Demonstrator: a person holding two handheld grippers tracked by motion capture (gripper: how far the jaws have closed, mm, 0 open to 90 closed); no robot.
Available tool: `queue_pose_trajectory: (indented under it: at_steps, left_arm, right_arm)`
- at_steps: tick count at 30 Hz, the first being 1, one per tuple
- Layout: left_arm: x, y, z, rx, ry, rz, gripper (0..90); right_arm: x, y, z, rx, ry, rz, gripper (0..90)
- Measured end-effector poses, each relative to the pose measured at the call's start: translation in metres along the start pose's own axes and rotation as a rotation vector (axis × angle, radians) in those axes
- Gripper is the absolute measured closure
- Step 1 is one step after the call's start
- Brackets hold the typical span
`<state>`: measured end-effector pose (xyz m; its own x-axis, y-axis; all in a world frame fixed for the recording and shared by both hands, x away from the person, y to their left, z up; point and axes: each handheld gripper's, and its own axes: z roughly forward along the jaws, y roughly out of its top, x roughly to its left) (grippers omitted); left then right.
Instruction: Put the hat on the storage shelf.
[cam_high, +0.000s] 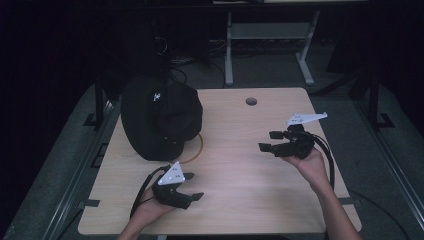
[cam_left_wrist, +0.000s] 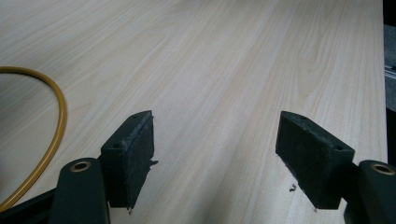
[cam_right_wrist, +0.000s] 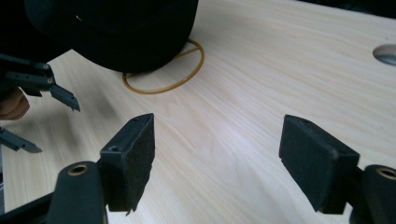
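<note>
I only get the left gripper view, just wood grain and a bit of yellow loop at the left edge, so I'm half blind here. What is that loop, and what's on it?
Observer: It's a thin yellow ring lying flat on the table. A black cap sits on its far-left part.
Operator: Where's the right gripper?
Observer: The right gripper is held over the table's right side, pointing left toward the cap.
Operator: Is it holding anything?
Observer: No. In the right gripper view its jaws stand wide open over bare wood.
</note>
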<state>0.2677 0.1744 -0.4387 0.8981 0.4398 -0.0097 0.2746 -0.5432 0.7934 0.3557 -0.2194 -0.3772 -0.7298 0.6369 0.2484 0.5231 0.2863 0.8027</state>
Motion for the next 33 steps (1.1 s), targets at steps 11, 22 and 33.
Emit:
queue_pose_trajectory:
  at_steps: [11,22,33]
  left_arm:
    - [0.0,0.0,0.0,0.004,0.0,0.0,27.6]
    - [0.0,0.0,0.0,0.002,0.002,-0.002,27.5]
    - [-0.001,0.0,0.0,0.0,-0.002,-0.004,27.4]
  right_arm:
    - [-0.002,-0.017,-0.007,-0.007,-0.007,0.016,26.0]
    - [-0.007,-0.039,-0.017,-0.01,-0.017,0.048,25.4]
    - [-0.009,-0.064,-0.034,-0.028,-0.035,0.081,24.9]
